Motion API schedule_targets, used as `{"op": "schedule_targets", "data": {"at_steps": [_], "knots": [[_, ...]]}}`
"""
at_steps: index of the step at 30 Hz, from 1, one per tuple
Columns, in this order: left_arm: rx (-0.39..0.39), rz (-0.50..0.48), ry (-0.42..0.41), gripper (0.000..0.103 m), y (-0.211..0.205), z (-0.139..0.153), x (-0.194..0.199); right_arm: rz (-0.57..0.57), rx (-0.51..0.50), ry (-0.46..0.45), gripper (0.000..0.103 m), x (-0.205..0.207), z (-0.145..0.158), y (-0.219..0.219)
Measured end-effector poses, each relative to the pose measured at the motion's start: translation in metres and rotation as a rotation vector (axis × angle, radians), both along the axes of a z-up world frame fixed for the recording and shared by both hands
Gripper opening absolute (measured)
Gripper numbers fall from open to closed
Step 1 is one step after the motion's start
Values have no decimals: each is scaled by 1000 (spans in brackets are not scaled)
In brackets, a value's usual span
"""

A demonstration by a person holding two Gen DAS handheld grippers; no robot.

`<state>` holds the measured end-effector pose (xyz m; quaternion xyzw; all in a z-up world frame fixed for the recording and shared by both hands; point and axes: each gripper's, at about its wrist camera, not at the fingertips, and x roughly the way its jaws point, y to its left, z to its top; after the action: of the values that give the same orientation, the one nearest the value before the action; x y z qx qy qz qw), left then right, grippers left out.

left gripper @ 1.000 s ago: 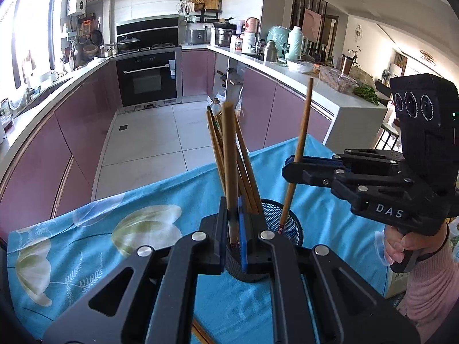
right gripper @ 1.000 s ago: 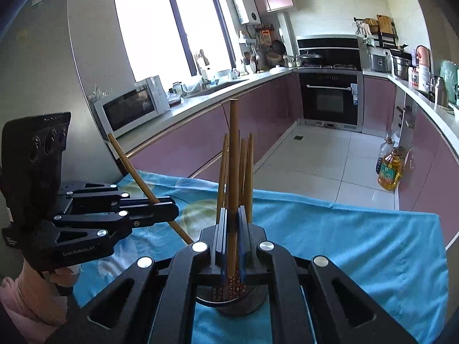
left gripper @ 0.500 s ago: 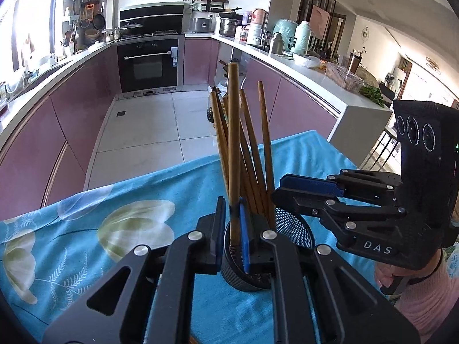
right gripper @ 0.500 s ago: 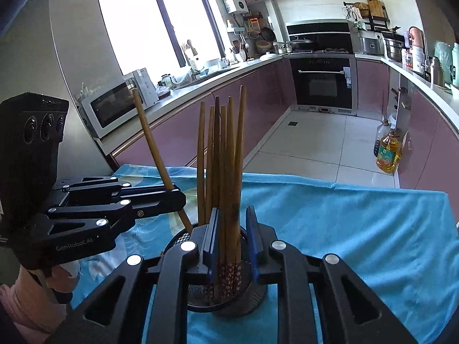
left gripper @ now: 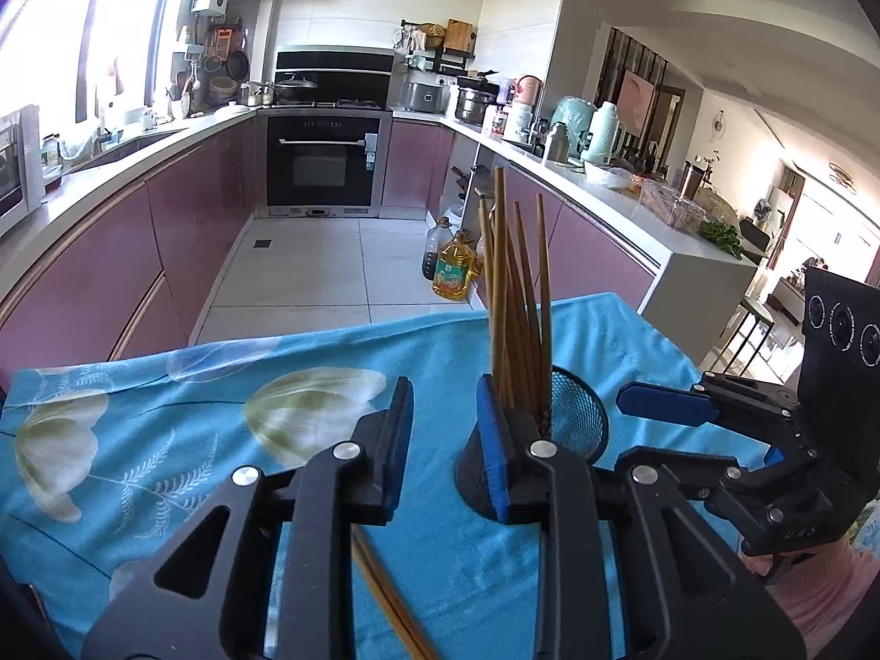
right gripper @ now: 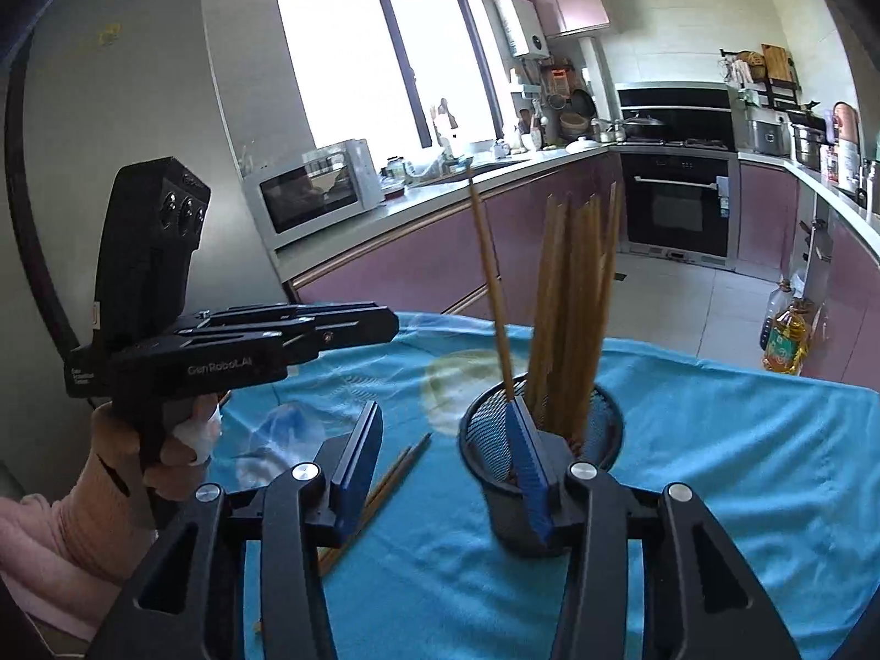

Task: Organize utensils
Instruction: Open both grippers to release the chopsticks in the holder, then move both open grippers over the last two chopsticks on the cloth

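Note:
A black mesh holder [left gripper: 572,423] [right gripper: 542,473] stands on the blue cloth with several wooden chopsticks [left gripper: 517,308] [right gripper: 575,308] upright in it. My left gripper [left gripper: 440,440] is open and empty, its right finger against the holder's near side; it also shows in the right wrist view [right gripper: 379,324]. My right gripper [right gripper: 440,467] is open and empty, its right finger at the holder's rim; it also shows in the left wrist view [left gripper: 627,429]. Loose chopsticks [right gripper: 385,489] [left gripper: 385,599] lie on the cloth below the grippers.
The table wears a blue flowered cloth [left gripper: 165,429] [right gripper: 742,467]. Beyond its far edge are the kitchen floor, purple cabinets and an oil bottle [left gripper: 454,269]. A person's hand [right gripper: 165,440] holds the left gripper.
Both grippers have opened and let go of their chopsticks, which now stand in the holder. Both have shifted left, so the holder sits by their right fingers.

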<state>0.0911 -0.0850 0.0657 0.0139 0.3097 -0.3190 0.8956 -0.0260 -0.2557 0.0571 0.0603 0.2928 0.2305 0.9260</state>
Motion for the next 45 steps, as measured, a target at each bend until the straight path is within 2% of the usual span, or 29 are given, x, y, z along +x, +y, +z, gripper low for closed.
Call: {"op": "schedule_targets", "data": {"at_steps": [4,9,13,16,22,26,38,45], "knots": [[37,40,35,26,28,-27,-15,69,-26,92,45,-4,-30,26],[59,81,164,26,61,-78,-26,116,-38,220,45,-1,-72,56],[69,112,217,26,77,-105,-33,125,-46,280,45,3,-89,73],[72,124,231,26,82,-117,-40,121,-69,289,45,3,-94,83],[63,133,238,27,87,-118,-47,107,-151,281,44,1,-100,97],[53,131,242,27,88,-117,-48,94,-193,268,40,3,-101,99],[56,85,264,27,77,-128,-54,58,-213,281,35,-2,-100,87],[96,34,259,27,59,-133,-59,8,-217,295,34,-2,-98,69]]}}
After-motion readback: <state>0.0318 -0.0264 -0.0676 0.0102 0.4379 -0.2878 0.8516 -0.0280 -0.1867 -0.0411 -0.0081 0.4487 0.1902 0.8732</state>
